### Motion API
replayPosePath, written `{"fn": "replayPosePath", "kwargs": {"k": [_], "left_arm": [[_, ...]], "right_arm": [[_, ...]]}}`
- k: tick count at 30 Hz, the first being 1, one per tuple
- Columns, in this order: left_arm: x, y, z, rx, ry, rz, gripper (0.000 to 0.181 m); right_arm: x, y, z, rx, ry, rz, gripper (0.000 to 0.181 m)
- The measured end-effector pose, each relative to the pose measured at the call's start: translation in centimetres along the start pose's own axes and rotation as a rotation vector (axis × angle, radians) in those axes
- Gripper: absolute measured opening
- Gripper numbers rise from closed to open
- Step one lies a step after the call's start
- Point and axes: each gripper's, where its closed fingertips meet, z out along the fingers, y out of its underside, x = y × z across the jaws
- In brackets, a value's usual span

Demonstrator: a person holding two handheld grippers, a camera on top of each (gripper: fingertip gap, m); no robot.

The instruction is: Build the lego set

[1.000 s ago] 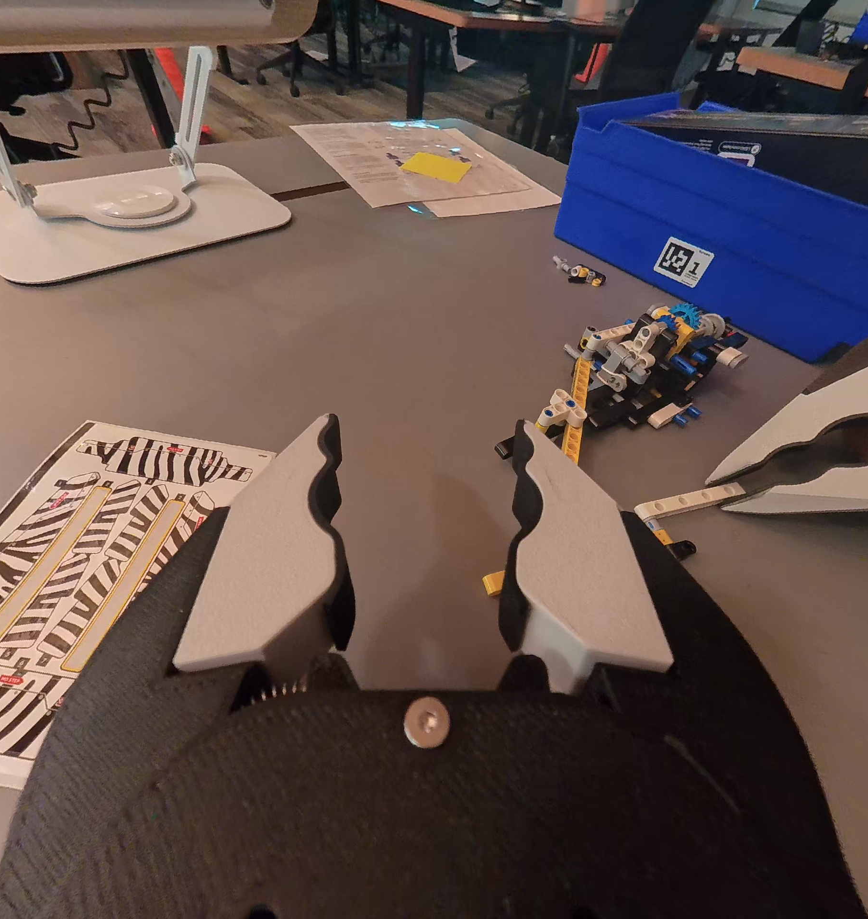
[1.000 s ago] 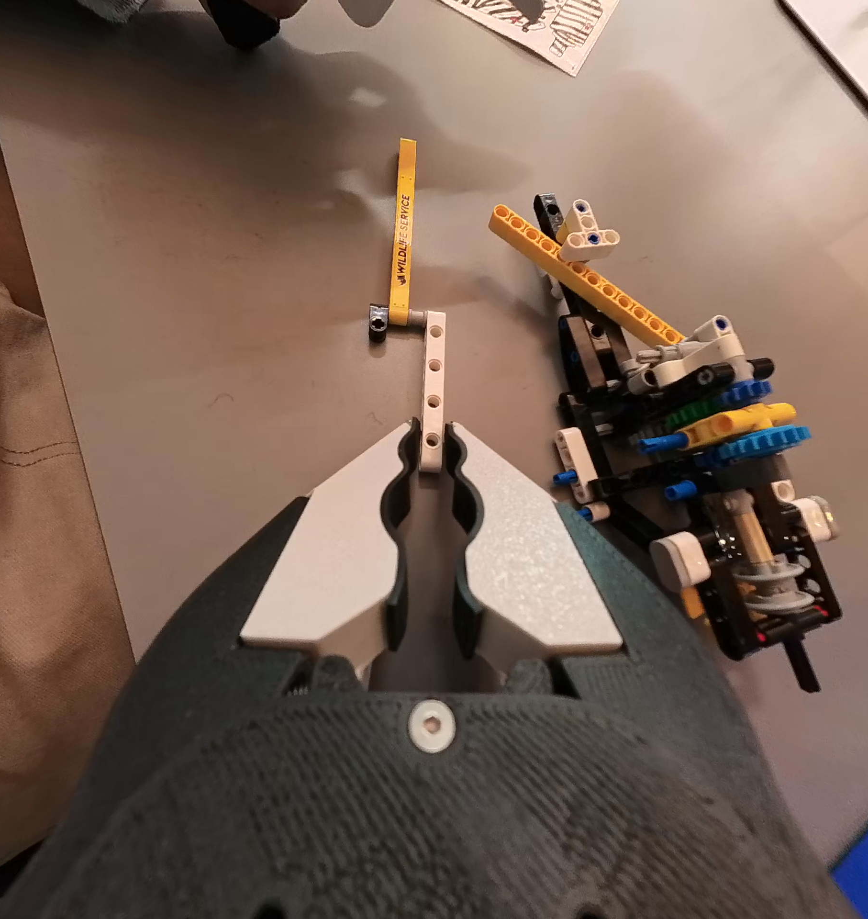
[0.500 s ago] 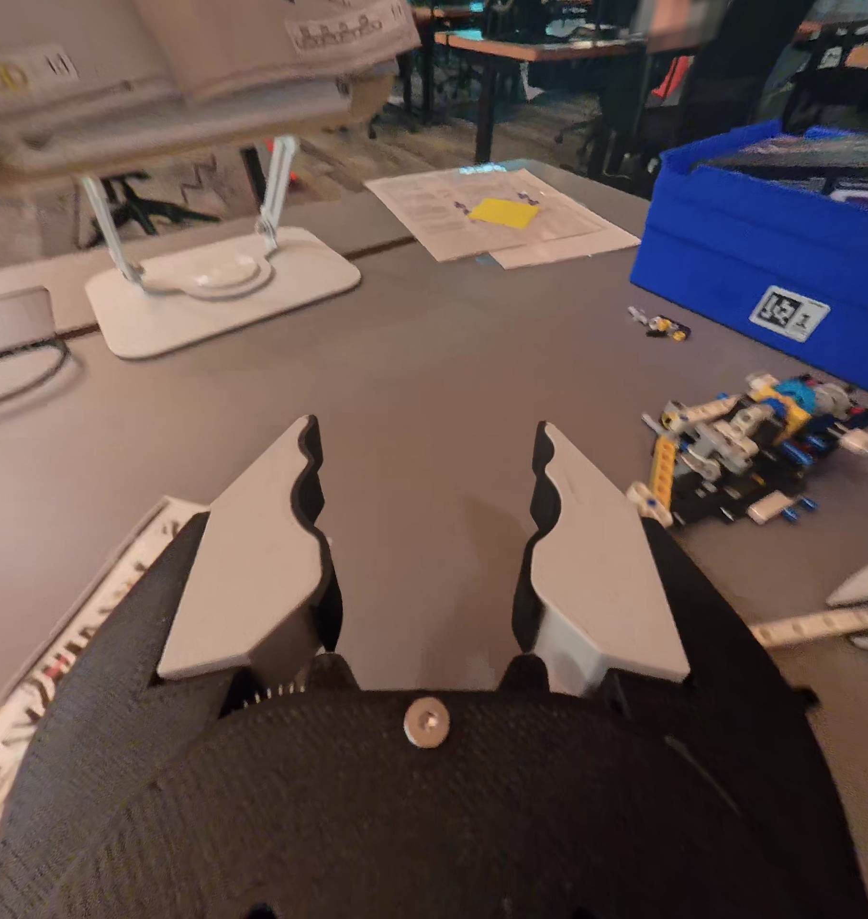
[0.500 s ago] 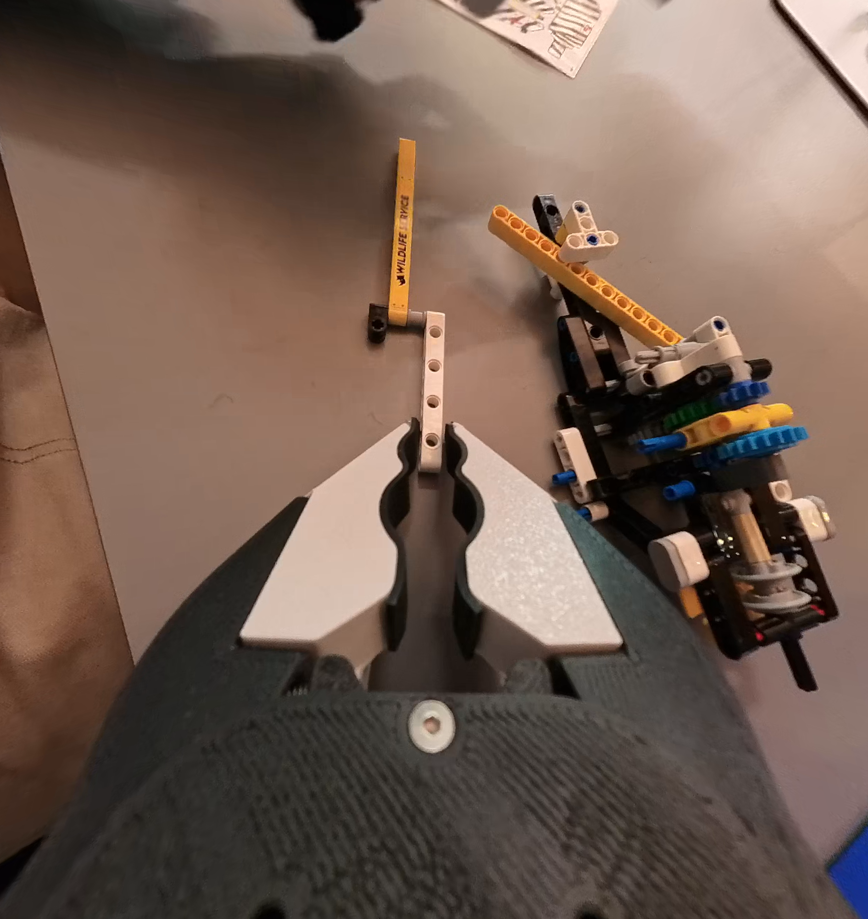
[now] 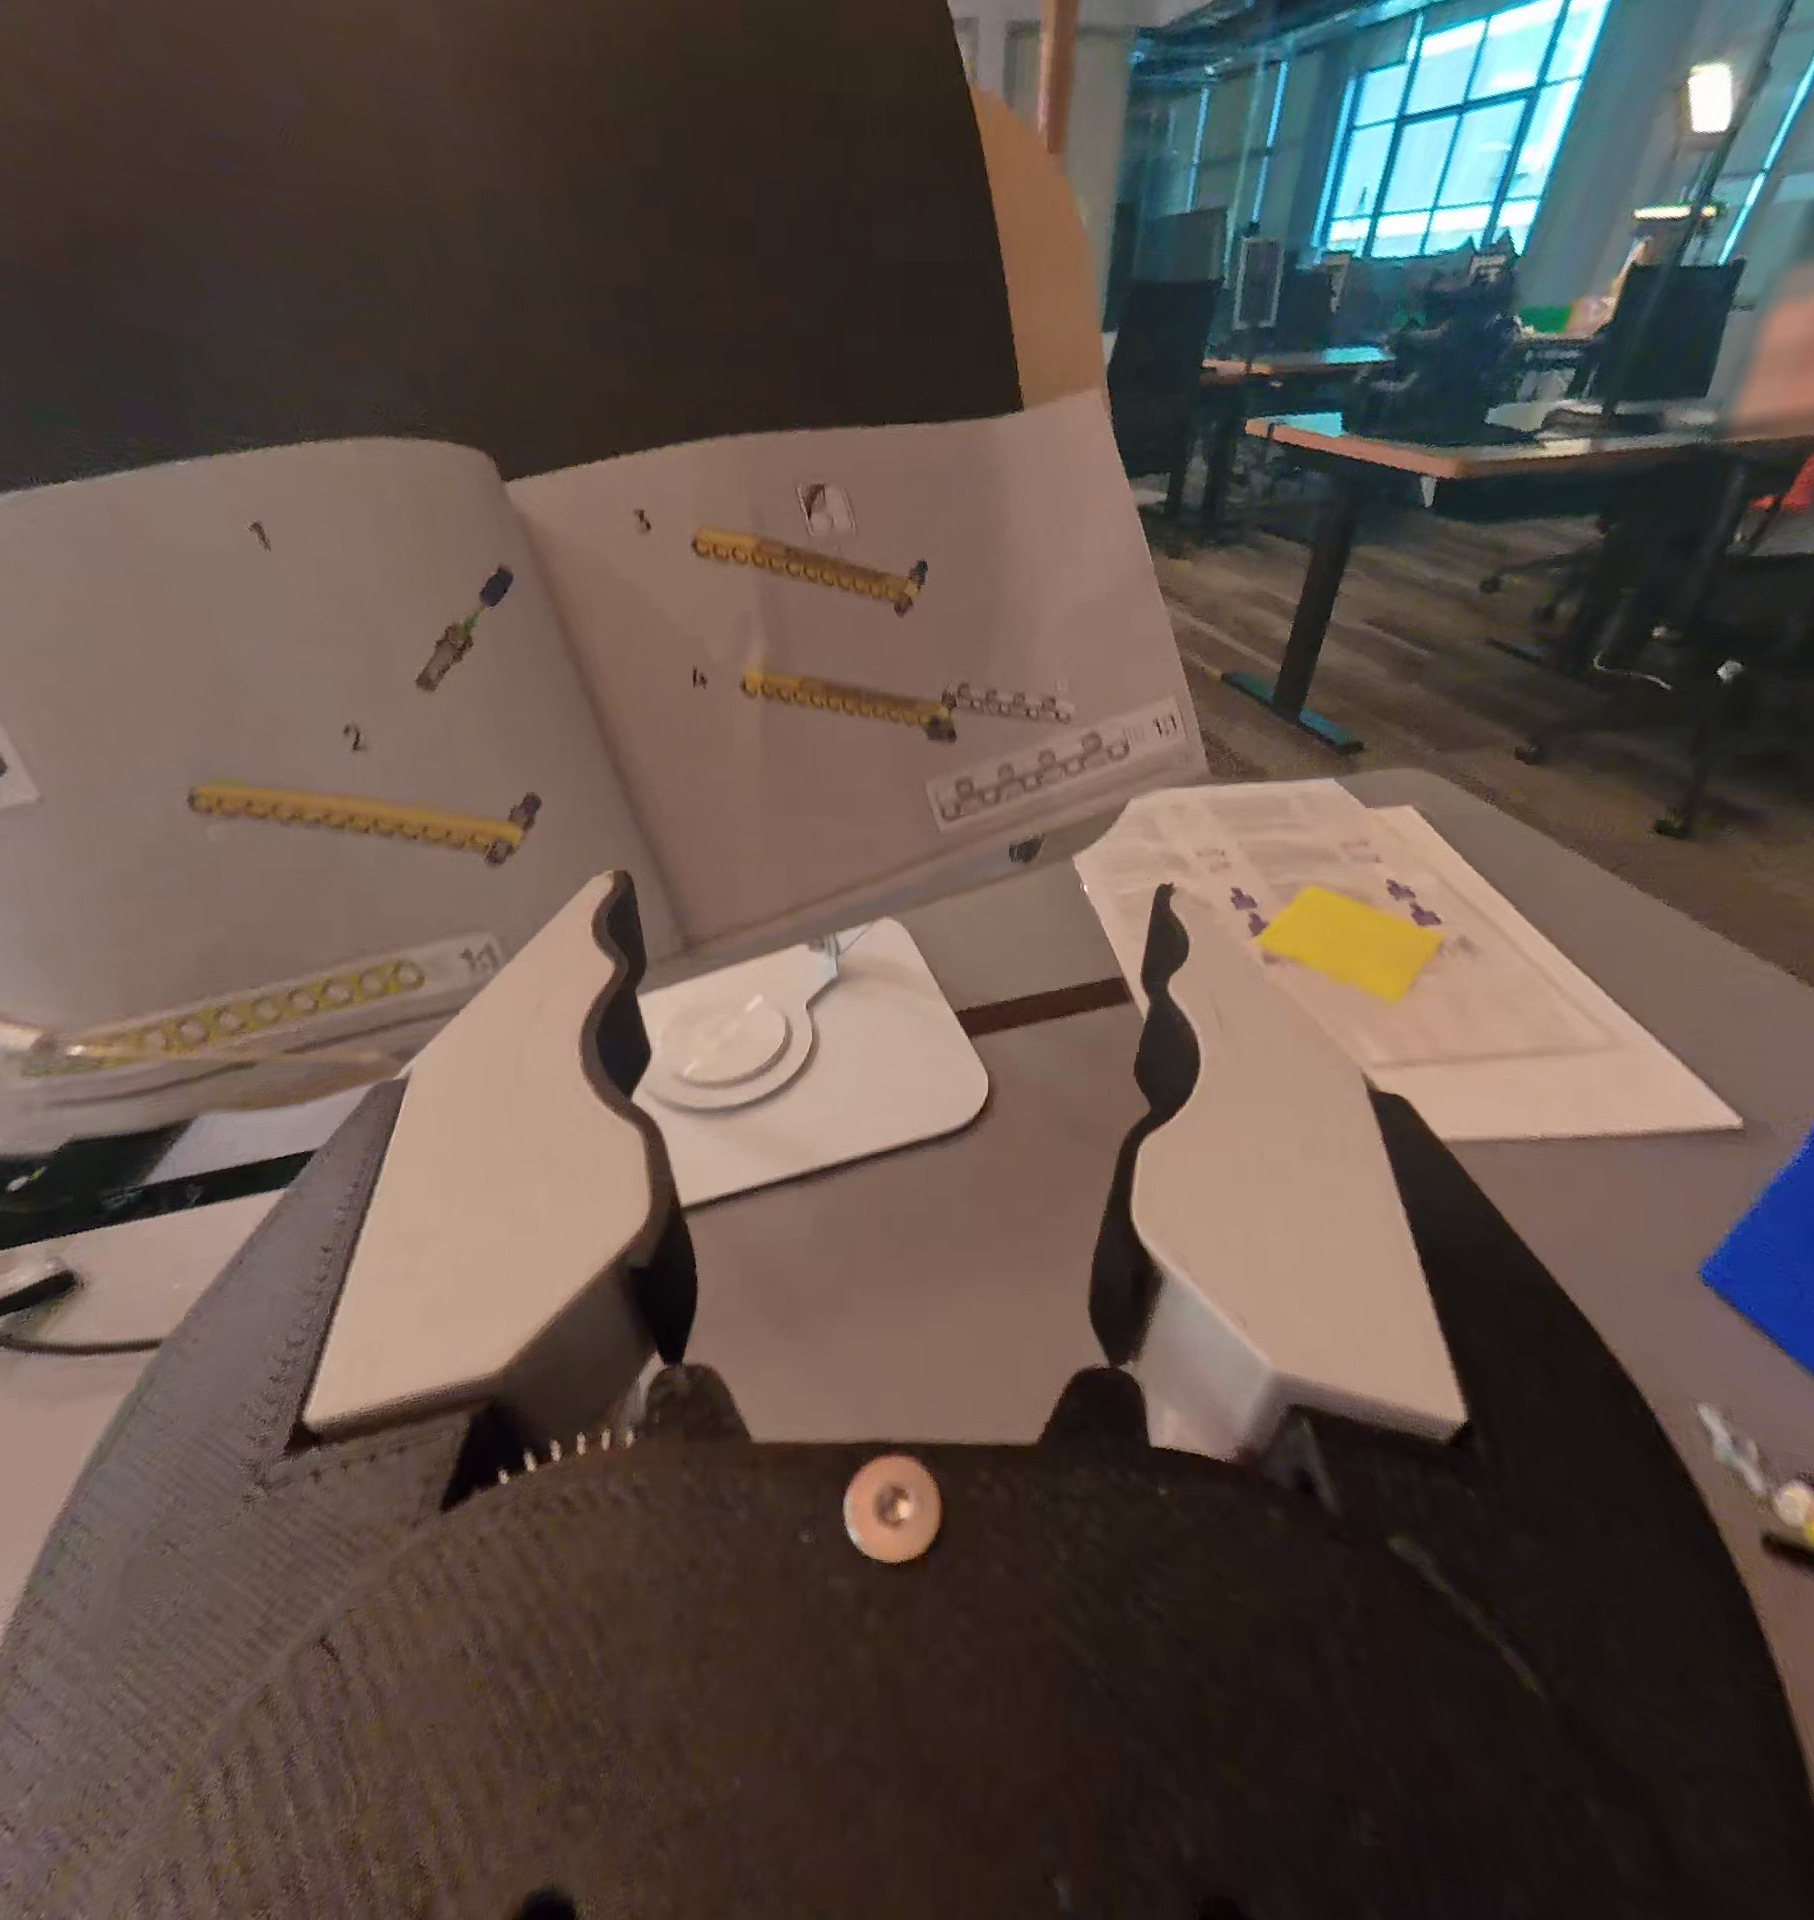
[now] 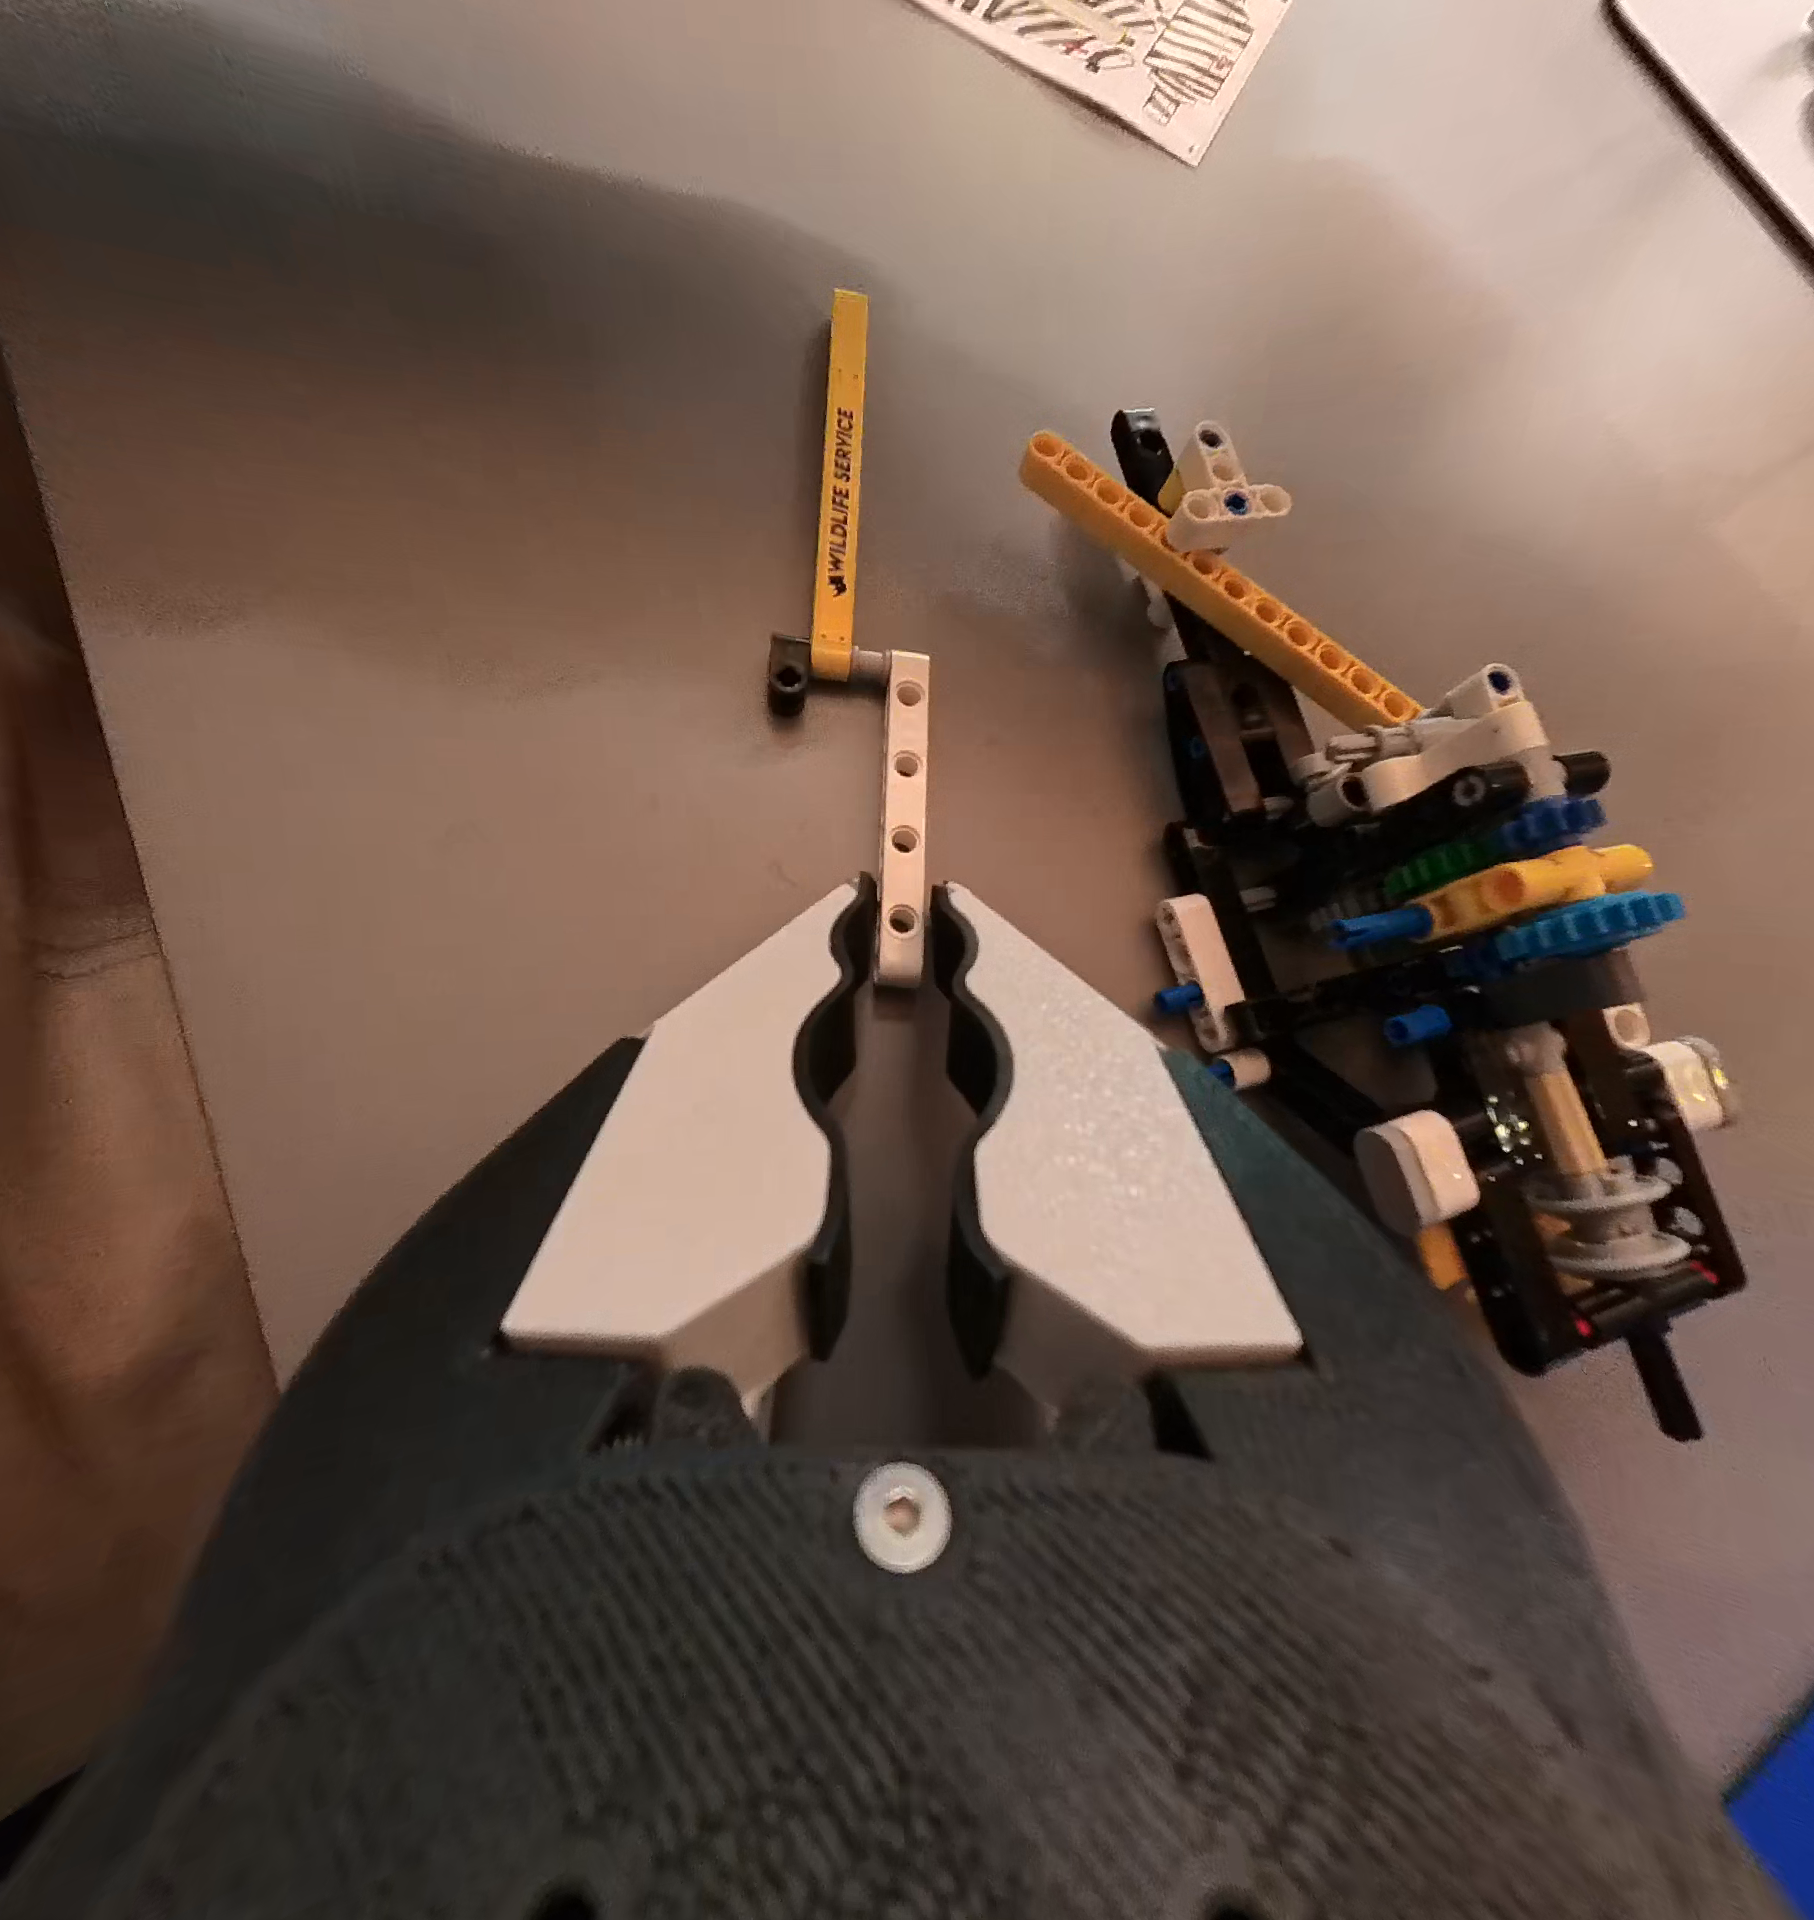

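Note:
My right gripper (image 6: 904, 902) is shut on the near end of a white beam (image 6: 905, 790) with several holes. A grey pin joins the beam's far end to a yellow beam (image 6: 843, 490) with a black connector (image 6: 784, 681); all lie low on the grey table (image 6: 467, 520). The part-built model (image 6: 1454, 935), with black frame, blue gears and a long yellow beam, lies just right of them. My left gripper (image 5: 887, 925) is open and empty, raised and facing the open instruction booklet (image 5: 529, 707) on its white stand (image 5: 830, 1070).
Printed sheets with a yellow note (image 5: 1350, 940) lie at the back right. A blue bin (image 5: 1807, 1247) stands at the right, with small loose parts (image 5: 1807, 1522) near it. A zebra-striped sticker sheet (image 6: 1121, 52) lies at the far table edge. A cable (image 5: 20, 1299) lies at the left. My hands' fingertips stand some 40 cm from each other.
My left gripper has tilted up and swung left, from the table and model to the booklet on its stand, jaws still open. My right gripper holds still on the white beam.

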Motion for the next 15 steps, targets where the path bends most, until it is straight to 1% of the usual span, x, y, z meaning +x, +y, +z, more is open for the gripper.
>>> {"fn": "replayPosePath", "kwargs": {"k": [1,4,9,13,15], "left_arm": [[0.1,-0.4,0.8,-0.002,-0.002,-0.014,0.097],[0.0,-1.1,2.9,-0.012,-0.02,-0.032,0.101],[-0.4,-1.2,5.6,-0.003,-0.064,-0.009,0.1],[0.2,-0.4,7.7,-0.033,-0.058,-0.007,0.1],[-0.6,0.4,8.8,-0.067,-0.126,0.015,0.091]], "right_arm": [[0.0,0.0,0.0,0.0,-0.002,0.004,0.009],[0.0,0.0,0.0,0.0,-0.008,0.013,0.01],[0.0,0.0,0.1,0.0,-0.007,0.016,0.01],[-0.1,-0.1,0.1,0.0,-0.005,0.012,0.01],[-0.1,-0.1,0.1,0.0,-0.006,0.014,0.01]]}}
